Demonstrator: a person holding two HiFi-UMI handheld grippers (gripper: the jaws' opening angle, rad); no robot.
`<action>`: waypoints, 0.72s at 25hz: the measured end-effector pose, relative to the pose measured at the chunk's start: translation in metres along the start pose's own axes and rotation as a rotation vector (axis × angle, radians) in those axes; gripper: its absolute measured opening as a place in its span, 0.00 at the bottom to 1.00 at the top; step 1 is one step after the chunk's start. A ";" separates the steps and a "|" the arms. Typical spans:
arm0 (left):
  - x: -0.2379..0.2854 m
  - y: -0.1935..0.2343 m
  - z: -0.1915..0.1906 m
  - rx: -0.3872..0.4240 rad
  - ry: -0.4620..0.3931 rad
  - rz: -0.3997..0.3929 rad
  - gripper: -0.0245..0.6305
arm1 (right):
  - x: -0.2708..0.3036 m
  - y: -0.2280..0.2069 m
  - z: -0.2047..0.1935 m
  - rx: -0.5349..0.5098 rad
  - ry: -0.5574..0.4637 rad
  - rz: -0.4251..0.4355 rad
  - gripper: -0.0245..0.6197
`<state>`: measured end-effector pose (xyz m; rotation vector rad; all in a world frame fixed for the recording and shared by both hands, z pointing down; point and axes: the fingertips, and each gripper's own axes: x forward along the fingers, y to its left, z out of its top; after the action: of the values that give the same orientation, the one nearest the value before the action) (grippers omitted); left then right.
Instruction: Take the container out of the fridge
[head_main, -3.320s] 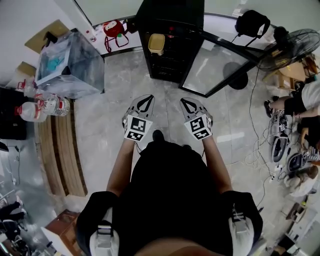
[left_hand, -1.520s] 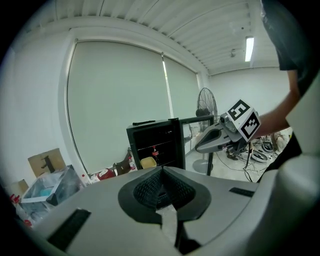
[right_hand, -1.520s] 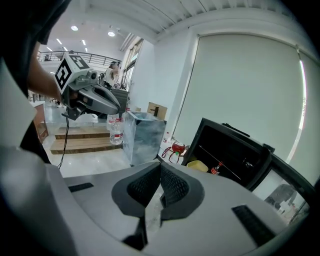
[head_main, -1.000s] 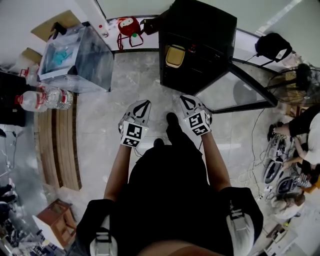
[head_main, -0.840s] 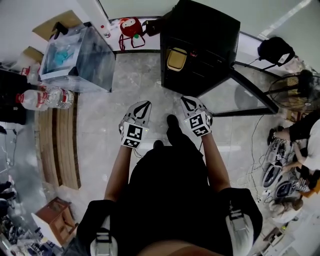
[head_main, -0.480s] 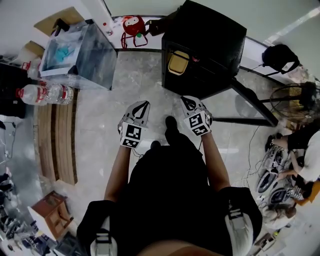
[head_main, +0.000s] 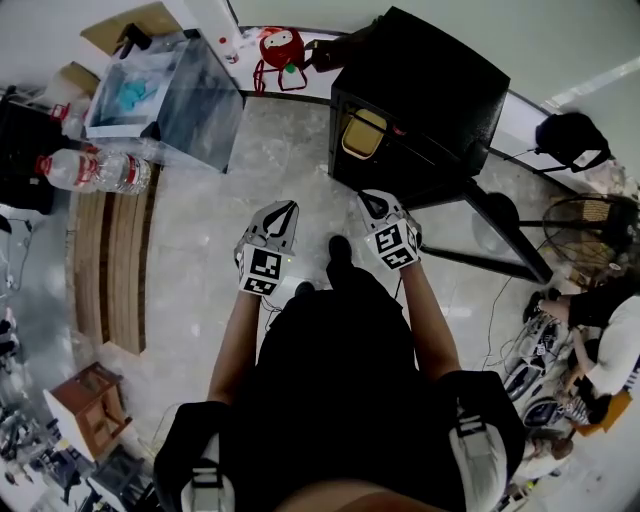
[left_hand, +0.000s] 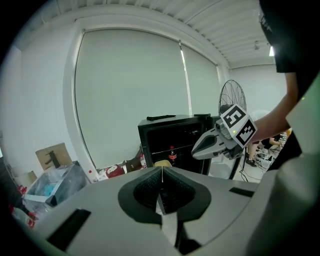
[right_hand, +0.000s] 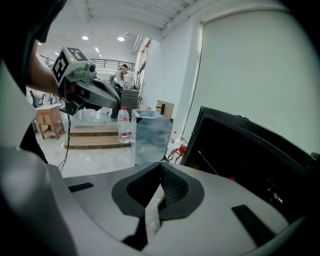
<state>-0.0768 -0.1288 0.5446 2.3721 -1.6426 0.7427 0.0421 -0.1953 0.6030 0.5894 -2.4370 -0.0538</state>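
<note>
A small black fridge (head_main: 420, 85) stands open ahead, its glass door (head_main: 495, 235) swung out to the right. A yellow container (head_main: 364, 133) sits on a shelf inside; it also shows in the left gripper view as the yellow container (left_hand: 162, 163), beside a cola bottle (left_hand: 172, 155). My left gripper (head_main: 282, 212) is shut and holds nothing, well short of the fridge. My right gripper (head_main: 373, 203) is shut and holds nothing too, close to the fridge's front lower edge. The fridge interior (right_hand: 250, 165) looks dark in the right gripper view.
A clear plastic bin (head_main: 165, 85) sits at the left with water bottles (head_main: 95, 170) beside it. Wooden steps (head_main: 105, 260) run along the left. A red bag (head_main: 280, 50) lies by the wall. A fan (head_main: 590, 215), cables and seated people (head_main: 600, 340) are at the right.
I have walked closer to the fridge, which now sits nearer and more to the right in the head view. Both grippers stay shut in front of my body.
</note>
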 end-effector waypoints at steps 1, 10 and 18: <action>0.001 0.000 0.001 -0.001 0.004 0.006 0.07 | 0.002 -0.002 -0.001 -0.001 0.000 0.007 0.04; 0.015 0.004 0.013 -0.007 0.025 0.067 0.07 | 0.022 -0.023 -0.008 -0.015 -0.007 0.067 0.04; 0.033 0.007 0.021 -0.034 0.027 0.119 0.07 | 0.038 -0.037 -0.016 -0.047 0.000 0.132 0.04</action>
<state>-0.0677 -0.1671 0.5412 2.2477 -1.7832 0.7562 0.0394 -0.2430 0.6309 0.4060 -2.4616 -0.0568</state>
